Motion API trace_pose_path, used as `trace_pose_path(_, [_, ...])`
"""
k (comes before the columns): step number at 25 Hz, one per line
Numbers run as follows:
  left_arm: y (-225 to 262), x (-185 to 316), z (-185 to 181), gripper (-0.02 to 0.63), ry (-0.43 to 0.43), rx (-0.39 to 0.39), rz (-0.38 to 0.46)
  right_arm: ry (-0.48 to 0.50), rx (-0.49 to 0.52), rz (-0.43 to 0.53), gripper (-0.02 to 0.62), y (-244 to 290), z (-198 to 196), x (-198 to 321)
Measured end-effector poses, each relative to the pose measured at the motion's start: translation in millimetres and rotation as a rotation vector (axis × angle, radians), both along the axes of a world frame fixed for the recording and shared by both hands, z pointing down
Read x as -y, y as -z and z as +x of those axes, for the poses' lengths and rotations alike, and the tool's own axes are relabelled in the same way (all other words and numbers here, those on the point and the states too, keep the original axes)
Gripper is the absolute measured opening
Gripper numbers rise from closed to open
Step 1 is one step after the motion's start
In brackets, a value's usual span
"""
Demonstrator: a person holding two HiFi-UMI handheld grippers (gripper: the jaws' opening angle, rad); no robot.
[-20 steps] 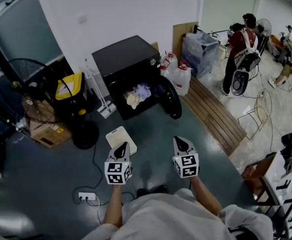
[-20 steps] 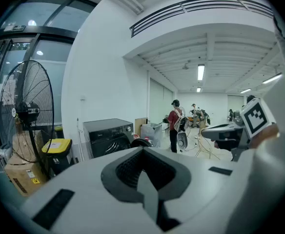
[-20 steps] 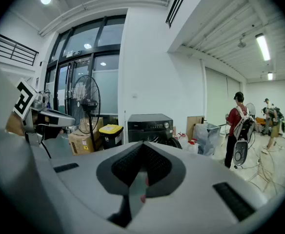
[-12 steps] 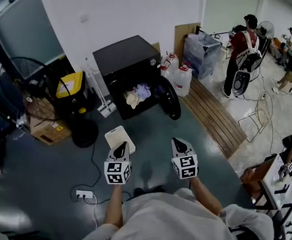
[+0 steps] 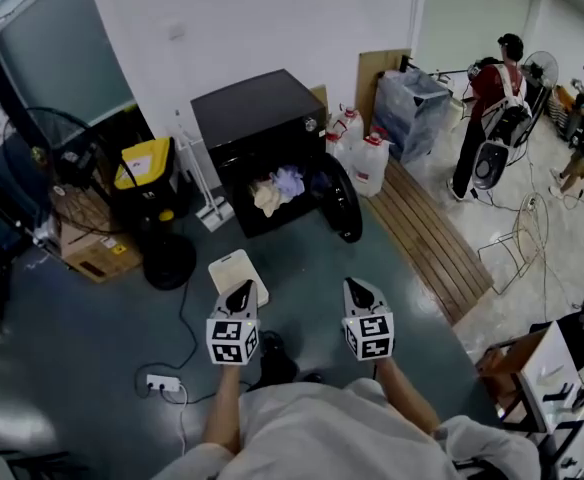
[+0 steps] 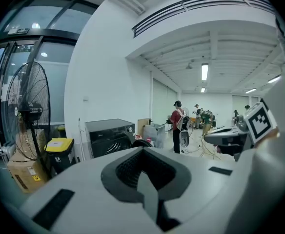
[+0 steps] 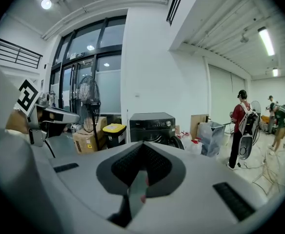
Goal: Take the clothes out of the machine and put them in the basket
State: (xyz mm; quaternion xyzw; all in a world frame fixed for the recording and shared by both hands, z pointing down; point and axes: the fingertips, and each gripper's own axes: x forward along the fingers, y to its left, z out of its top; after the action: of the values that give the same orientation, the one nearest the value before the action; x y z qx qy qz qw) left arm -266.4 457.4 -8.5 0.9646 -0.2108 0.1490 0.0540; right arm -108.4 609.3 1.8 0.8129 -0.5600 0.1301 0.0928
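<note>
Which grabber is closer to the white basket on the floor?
Left. In the head view the left gripper shows right at the near edge of the white basket, while the right gripper is well off to the basket's right.

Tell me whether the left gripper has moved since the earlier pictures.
No. The left gripper still hangs with its tip over the near edge of the white basket, as before.

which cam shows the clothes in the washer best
The head view: the clothes lie pale and plain inside the open machine. Both gripper views show only the machine from low down; no clothes can be made out there.
</note>
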Motion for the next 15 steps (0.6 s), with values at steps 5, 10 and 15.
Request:
trace_pose_path(5, [-10.4,8.9,10.9,0.018,-0.005,0.006,-0.011,-0.001,-0.009,-0.013,0.025,-5.4,12.0,11.2])
trace_pose_path(10, [-16.6,24.8,34.6,0.018,-0.024,0.002,-0.017,-0.002,-0.018,-0.023,0.025,-9.2,29.1,32.4])
trace_pose_path(15, [-22.7,57.7,60.9,0.018,-0.03,-0.011,-0.024,-0.004,-0.028,-0.03,0.025,-13.7,50.4,64.5])
